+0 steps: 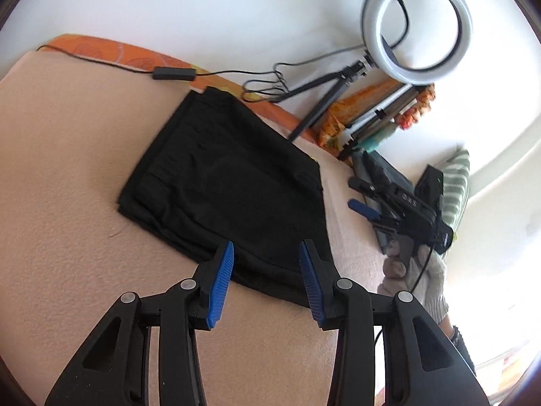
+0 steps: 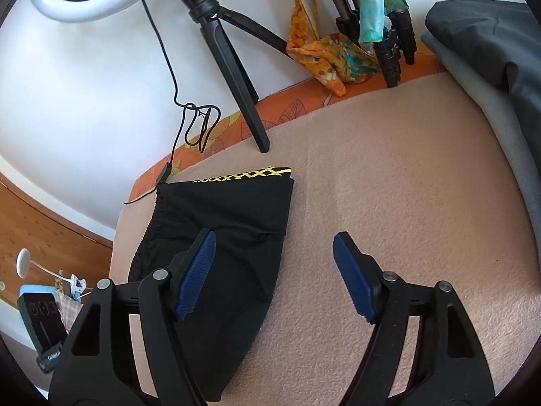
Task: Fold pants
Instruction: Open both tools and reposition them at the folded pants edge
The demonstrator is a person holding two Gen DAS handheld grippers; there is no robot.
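Observation:
The black pants (image 1: 223, 176) lie folded into a compact rectangle on a beige blanket (image 1: 67, 203). In the right wrist view the pants (image 2: 230, 237) show a yellow cross-patterned waistband at their far edge. My left gripper (image 1: 266, 250) is open and empty, hovering over the near edge of the pants. My right gripper (image 2: 274, 242) is open and empty, above the right edge of the pants; its left finger (image 2: 197, 267) is over the fabric, the right one over the blanket. The right gripper also shows in the left wrist view (image 1: 355, 193), off the pants' right side.
A ring light (image 1: 416, 23) on a small black tripod (image 2: 233, 67) stands at the blanket's far edge with its cable (image 1: 172, 72) along the orange sheet. Patterned cloths and more tripod legs (image 2: 392, 44) stand beyond. Grey folded garments (image 2: 490, 54) lie at right. A phone (image 2: 44, 321) lies at left.

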